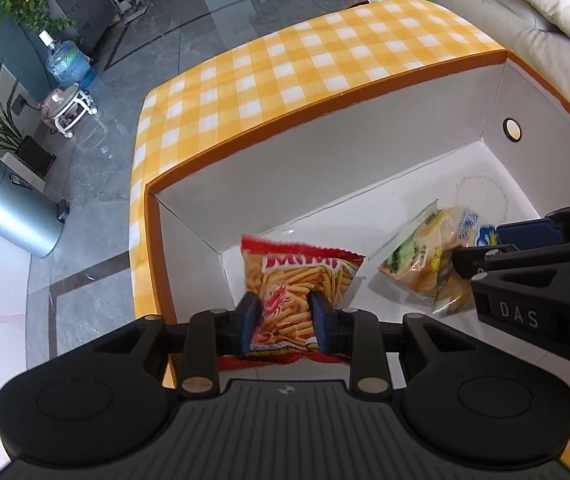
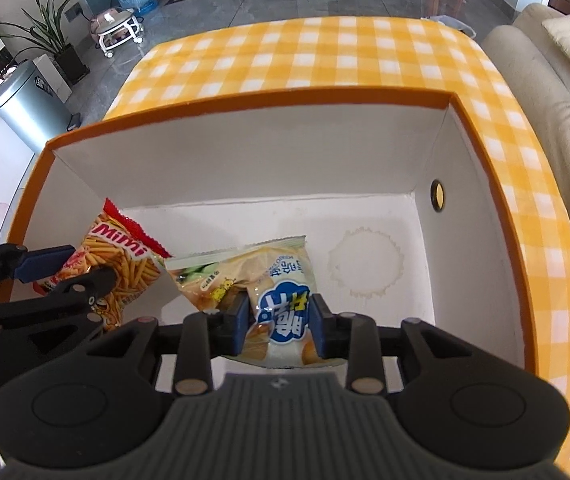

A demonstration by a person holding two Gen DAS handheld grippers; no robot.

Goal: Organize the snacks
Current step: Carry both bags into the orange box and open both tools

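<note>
Since the left gripper [image 1: 283, 322] pinches the Mimi bag [image 1: 301, 280] and the right gripper [image 2: 279, 326] clamps the pale chips bag [image 2: 253, 276] inside the box [image 2: 245, 152], letting go early could tip them toward 12 o'clock.

Orange-rimmed white box [image 2: 245, 98] on yellow-checked tablecloth [image 2: 325, 52].

box [image 2: 245, 152]: matt white card | snack bags [image 2: 125, 264]: glossy foil

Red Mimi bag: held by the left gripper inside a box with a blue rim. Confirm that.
Wrong on one count: the box has an orange rim, not blue, as the right wrist view shows. The left gripper does hold the red Mimi bag inside it.
</note>
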